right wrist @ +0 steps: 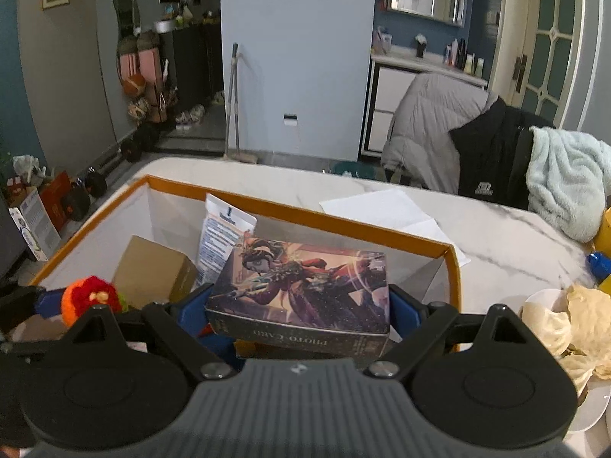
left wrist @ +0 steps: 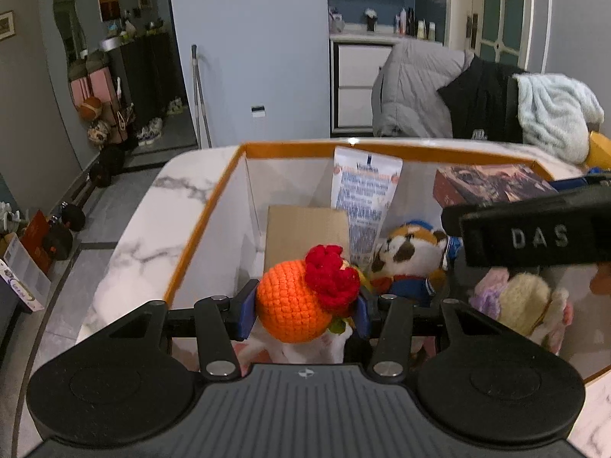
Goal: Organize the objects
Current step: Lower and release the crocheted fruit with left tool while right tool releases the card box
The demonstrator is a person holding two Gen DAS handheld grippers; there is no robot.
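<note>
My left gripper (left wrist: 303, 307) is shut on an orange crochet toy (left wrist: 292, 305) with a red flower, held over the orange-rimmed white storage box (left wrist: 229, 170). My right gripper (right wrist: 299, 305) is shut on a photo card box (right wrist: 305, 286) with printed artwork, held above the same storage box (right wrist: 343, 215). The card box also shows in the left wrist view (left wrist: 492, 185), and the crochet toy in the right wrist view (right wrist: 89, 297). Inside the storage box lie a cardboard box (left wrist: 305, 229), a white tube (left wrist: 362, 198), a plush fox (left wrist: 410, 255) and a pale crochet toy (left wrist: 523, 301).
The storage box stands on a white marble table (right wrist: 496, 229). A plate with crumpled wrappers (right wrist: 573, 328) and white paper sheets (right wrist: 382, 206) lie to the right. Jackets and a blanket (right wrist: 565, 179) hang at the table's far side.
</note>
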